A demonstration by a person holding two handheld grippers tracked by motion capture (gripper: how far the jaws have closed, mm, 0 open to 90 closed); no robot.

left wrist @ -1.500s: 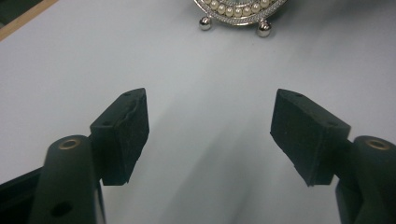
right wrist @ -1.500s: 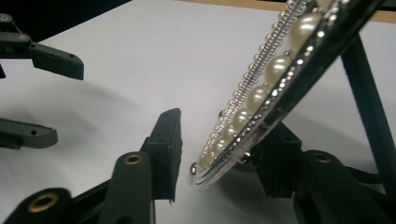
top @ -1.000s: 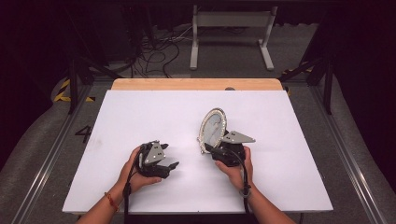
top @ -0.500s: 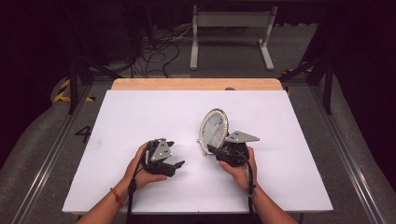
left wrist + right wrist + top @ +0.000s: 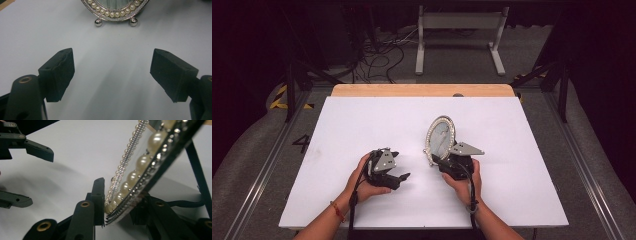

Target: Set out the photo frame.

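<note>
Pearl-Rimmed Frame Held Upright as Second Claw Waits

An oval picture frame [image 5: 440,138] edged with pearl beads stands upright just right of the middle of the white surface [image 5: 362,120], its ball feet [image 5: 98,22] resting on the sheet. The right claw [image 5: 443,162] clamps the frame's lower rim, its jaws having just been closing on the beaded edge, one pad [image 5: 98,195] pressed against the pearls. Facing the frame from a short way off, the left claw [image 5: 402,179] gapes wide with nothing between its pads, its jaws having just been opening. The step in hand appears to be steadying the frame; the next move likely calls for the empty claw to close in and take a careful hold without tipping it.
</note>
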